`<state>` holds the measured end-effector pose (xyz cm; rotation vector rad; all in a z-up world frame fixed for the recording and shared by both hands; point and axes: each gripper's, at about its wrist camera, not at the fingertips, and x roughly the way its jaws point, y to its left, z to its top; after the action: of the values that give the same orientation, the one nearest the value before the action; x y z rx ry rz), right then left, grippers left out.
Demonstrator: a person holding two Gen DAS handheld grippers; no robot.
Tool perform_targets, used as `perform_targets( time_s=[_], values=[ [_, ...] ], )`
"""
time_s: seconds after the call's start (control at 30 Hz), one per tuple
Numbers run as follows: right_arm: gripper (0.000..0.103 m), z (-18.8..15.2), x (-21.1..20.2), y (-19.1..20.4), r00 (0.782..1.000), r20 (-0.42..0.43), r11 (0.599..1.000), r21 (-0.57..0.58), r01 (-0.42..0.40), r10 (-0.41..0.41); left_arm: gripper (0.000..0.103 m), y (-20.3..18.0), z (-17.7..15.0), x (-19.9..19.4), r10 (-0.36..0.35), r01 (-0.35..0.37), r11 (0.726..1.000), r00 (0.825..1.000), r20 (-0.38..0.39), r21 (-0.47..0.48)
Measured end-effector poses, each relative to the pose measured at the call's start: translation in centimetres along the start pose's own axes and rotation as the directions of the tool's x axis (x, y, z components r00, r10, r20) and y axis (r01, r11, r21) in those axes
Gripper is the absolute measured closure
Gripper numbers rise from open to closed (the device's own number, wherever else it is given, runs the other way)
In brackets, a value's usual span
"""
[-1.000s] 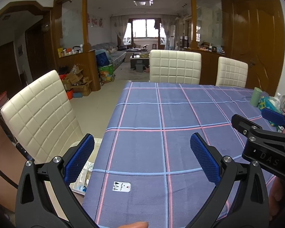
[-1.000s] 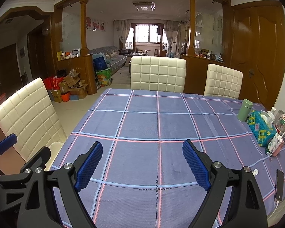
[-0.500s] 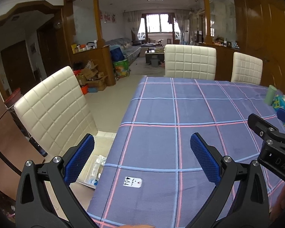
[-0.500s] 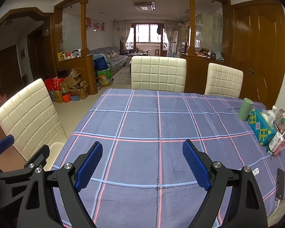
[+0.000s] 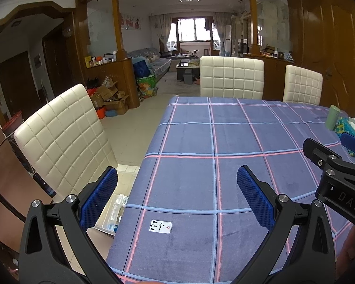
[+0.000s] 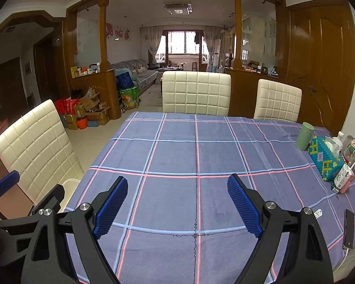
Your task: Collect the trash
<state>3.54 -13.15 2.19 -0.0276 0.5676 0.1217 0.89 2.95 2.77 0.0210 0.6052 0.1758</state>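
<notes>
**Both grippers released above the checked table, trash is small and at the edges**

The left gripper (image 5: 177, 189) w/ blue textured pads is spread wide and holds nothing; it hangs over the near left corner of the table w/ blue-grey cloth with pink and light-blue lines (image 5: 224, 137). Just in front of it, between the pads, a small white paper tag w/ black print (image 5: 160, 226) lies flat on the cloth, near the table edge. Left of the table, the cream quilted leather chair (image 5: 61, 137) stands close; on its seat there is a white tray w/ clear plastic wrappers (image 5: 117, 209), partly hidden by the left pad.

The right gripper (image 6: 177, 203) is also released, nothing between the pads, over the near middle of the cloth. At the right side stand a green cylinder cup (image 6: 304, 136), a blue-green beaded tissue box (image 6: 325, 158), and a small green-white drink carton w/ straw (image 6: 342, 179). Nearer lie another small white tag (image 6: 317, 213) and a black phone (image 6: 349, 228), apart from each other.
</notes>
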Motion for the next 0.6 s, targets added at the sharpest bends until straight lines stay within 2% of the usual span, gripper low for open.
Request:
perform_targets(
  time_s=[0.6],
  values=[
    [0.019,0.02,-0.03,0.00,1.000,-0.001,1.000,-0.001,0.001,-0.001,0.004,0.06,-0.01,0.05,0.005,-0.005,1.000,1.000,-0.005,0.003]
  ],
)
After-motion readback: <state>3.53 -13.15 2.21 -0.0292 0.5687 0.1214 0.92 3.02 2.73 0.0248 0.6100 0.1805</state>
